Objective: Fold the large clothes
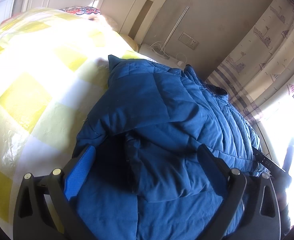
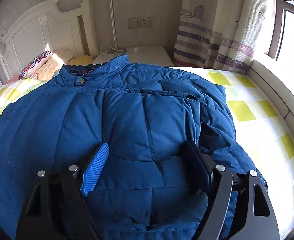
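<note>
A puffy blue quilted jacket, collar at 12 o'clock, lies on the yellow-and-white checked bedspread, both the left gripper and right gripper spread wide over it, a white wooden headboard at 10 o'clock.

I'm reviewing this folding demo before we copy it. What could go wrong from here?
1. Both tools, left and right, are open over the puffy jacket. A pinch may catch only the top layer, and the filling may spring out of a fold.
2. The sleeve lies bunched on the jacket's side, so it could get trapped crooked inside a fold.
3. In the left view the jacket reaches the bed edge and might slide off.
</note>
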`<state>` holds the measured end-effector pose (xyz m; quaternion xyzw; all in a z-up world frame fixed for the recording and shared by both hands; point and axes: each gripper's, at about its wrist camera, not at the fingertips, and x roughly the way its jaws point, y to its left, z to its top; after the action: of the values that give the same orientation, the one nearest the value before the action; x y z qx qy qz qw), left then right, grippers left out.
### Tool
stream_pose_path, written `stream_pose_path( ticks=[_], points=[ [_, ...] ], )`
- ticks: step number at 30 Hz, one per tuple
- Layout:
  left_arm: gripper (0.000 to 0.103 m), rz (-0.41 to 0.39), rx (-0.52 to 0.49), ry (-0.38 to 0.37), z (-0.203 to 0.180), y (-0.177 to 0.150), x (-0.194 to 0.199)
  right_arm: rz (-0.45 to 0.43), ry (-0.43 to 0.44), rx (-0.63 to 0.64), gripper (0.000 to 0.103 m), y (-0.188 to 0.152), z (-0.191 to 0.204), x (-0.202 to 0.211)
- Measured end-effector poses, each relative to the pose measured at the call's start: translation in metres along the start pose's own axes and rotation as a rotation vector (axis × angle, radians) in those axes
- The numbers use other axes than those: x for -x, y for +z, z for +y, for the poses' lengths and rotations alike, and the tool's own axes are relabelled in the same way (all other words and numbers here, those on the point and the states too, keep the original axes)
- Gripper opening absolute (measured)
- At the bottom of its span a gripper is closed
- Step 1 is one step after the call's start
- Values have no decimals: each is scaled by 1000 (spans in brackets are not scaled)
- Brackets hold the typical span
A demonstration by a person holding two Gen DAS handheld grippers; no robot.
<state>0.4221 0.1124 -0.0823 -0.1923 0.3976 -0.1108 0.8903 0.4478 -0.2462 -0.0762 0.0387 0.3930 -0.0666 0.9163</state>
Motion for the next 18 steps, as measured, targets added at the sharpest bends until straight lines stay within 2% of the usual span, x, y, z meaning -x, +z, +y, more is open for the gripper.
stream_pose_path(
  ticks=[3,4,5,6,7,9,10,11,13,15,16,18],
  points=[
    [100,0,-21,41,-5,0,1,-2,2,6,80,-1,1,-1],
    [100,-5,-42,97,-12,0,4,0,7,3,80,-1,1,-2],
    [100,-30,-68,189,-22,0,10,2,10,2,81,-1,0,-3],
    [100,-86,-94,269,-36,2,21,4,10,3,81,-1,1,-3],
    [100,-154,-116,290,-53,5,34,6,8,6,81,0,1,-3],
    [100,-260,-186,224,-91,12,52,8,-3,14,81,-1,4,-4],
    [100,-275,-248,202,-113,16,51,9,-9,19,81,-1,5,-3],
    [100,-253,-324,196,-135,19,41,9,-12,21,81,-1,6,-3],
    [100,-131,-460,214,-167,19,0,7,-8,18,81,-1,6,-2],
    [100,-12,-494,260,-171,12,-47,7,7,6,82,-2,3,-2],
    [101,64,-493,282,-161,4,-73,7,15,1,82,-2,2,-2],
    [101,66,-478,259,-147,-6,-86,4,31,-8,83,-2,1,-1]
  ],
)
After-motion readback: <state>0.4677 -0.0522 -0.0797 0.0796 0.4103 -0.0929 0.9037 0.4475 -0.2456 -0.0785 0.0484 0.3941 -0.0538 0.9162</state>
